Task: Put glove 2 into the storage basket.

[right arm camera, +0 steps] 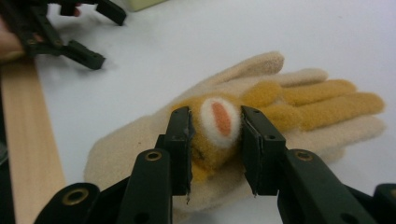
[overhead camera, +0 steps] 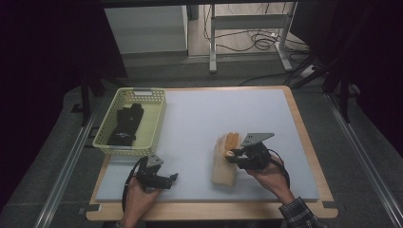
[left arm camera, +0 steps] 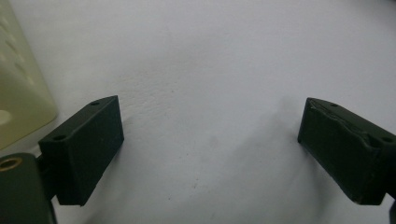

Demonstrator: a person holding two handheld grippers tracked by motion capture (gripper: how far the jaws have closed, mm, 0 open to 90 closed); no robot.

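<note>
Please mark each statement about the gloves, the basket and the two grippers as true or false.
1. The right gripper is closed on the beige glove. True; its pads press the glove's orange and white patch.
2. The left gripper holds a glove. False; its jaws stand open over the bare white mat.
3. A black glove lies in the yellow basket. True.
4. The beige glove lies inside the basket. False; it lies on the mat, right of the basket.
</note>
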